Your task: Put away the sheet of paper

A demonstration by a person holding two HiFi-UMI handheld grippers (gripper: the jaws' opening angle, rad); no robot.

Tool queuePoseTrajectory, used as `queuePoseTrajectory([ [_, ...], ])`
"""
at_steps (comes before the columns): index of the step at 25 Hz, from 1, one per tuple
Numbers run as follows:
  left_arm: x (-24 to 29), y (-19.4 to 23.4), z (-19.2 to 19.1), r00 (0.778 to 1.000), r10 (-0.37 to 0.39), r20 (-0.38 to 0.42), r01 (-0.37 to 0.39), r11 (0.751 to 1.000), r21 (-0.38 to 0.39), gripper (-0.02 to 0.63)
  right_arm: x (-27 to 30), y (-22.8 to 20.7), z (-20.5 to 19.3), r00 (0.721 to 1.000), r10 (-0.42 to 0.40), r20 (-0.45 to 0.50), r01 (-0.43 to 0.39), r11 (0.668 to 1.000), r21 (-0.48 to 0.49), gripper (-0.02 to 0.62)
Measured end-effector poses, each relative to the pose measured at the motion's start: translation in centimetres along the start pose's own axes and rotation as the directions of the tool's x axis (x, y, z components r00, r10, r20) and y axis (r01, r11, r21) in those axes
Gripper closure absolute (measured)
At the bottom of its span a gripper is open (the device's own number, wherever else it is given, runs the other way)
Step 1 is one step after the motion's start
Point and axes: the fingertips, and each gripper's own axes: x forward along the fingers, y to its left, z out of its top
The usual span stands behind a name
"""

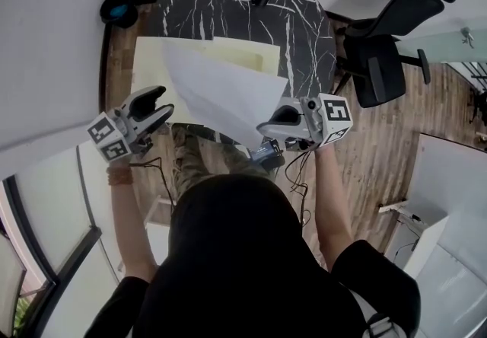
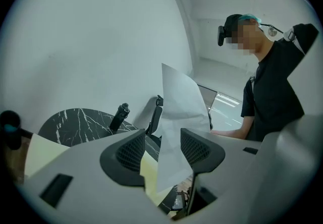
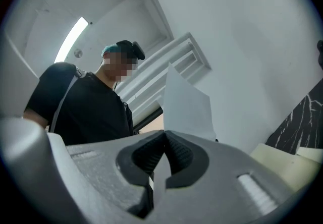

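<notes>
Right tongs clamped on corner of sheet of paper; sheet held in air above black marble surface. Left tongs wide, sheet's edge between them, not pinched. Pale yellow sheets lie on surface beneath.

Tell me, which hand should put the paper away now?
Probably the right. The right gripper is shut on the sheet of paper and holds it up. The left gripper stands open, and its pads press on nothing.

The sheet of paper hides part of the pale yellow folder on the table.
</notes>
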Motion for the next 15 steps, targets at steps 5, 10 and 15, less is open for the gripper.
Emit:
queuePoseTrajectory([
  [5, 2.6, -2.1, -0.5, 0.994, -0.105, 0.009, 0.105, 0.993, -0.044, 0.374, -0.2, 1.9, 0.3, 0.996, 0.089, 0.024, -0.09, 0.995, 0.052, 0.598],
  [10, 5.4, -4.0, -1.4, 0.972, -0.232, 0.023, 0.233, 0.967, -0.101, 0.374, -0.6, 3.9, 0.3, 0.985, 0.17, 0.027, -0.171, 0.982, 0.085, 0.598],
  [15, 6.8, -5.0, -1.7, 0.943, -0.324, 0.071, 0.331, 0.926, -0.179, 0.374, -1.5, 6.1, 1.0, 0.968, 0.246, 0.057, -0.251, 0.962, 0.106, 0.598],
])
